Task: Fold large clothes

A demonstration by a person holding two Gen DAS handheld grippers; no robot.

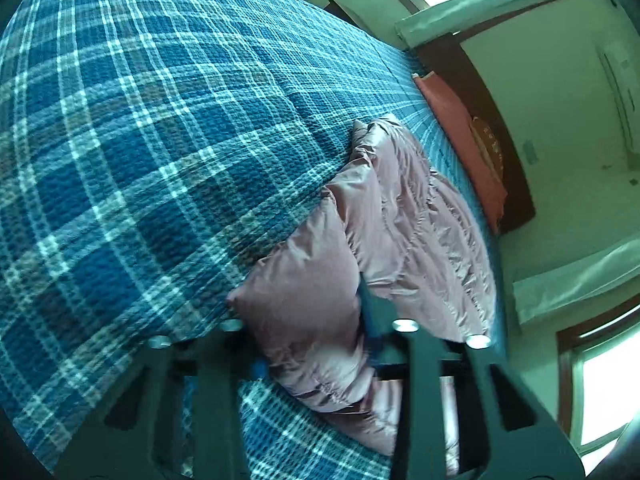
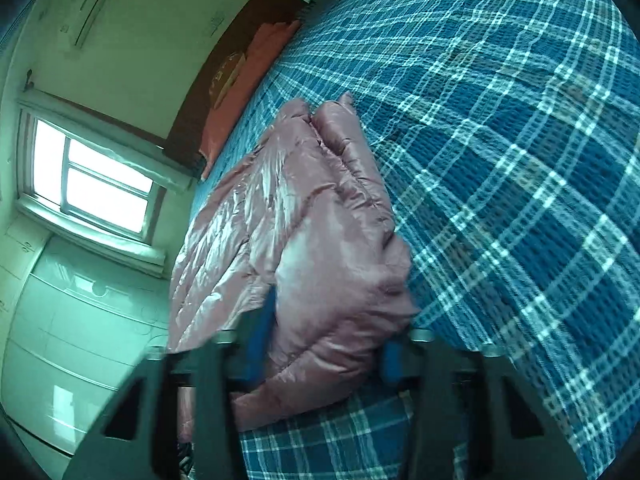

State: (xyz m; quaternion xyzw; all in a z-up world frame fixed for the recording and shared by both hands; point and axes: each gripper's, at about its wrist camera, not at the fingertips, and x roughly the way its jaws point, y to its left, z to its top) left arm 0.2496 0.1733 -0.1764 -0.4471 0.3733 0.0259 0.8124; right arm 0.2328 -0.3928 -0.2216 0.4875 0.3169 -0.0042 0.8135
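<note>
Where the blue plaid bedspread [image 1: 140, 152] covers the bed, a shiny pink puffer jacket [image 1: 404, 216] lies along one side, near the reddish pillow [image 1: 460, 132] that leans on the dark headboard [image 1: 476, 80]. The left gripper [image 1: 316, 360] has a puffy part of the jacket bunched between its two fingers, and its blue pads [image 1: 372, 344] press into the fabric, so it is clenched on the jacket. The right gripper [image 2: 324, 356] has done the same at another part of the jacket [image 2: 304, 216]: a thick padded fold fills the gap between its blue pads [image 2: 260, 332], which squeeze it from both sides. Both views are blurred at the edges. Behind the bed, a bright window [image 2: 92, 180] sits above a pale chest of drawers [image 2: 76, 344].
</note>
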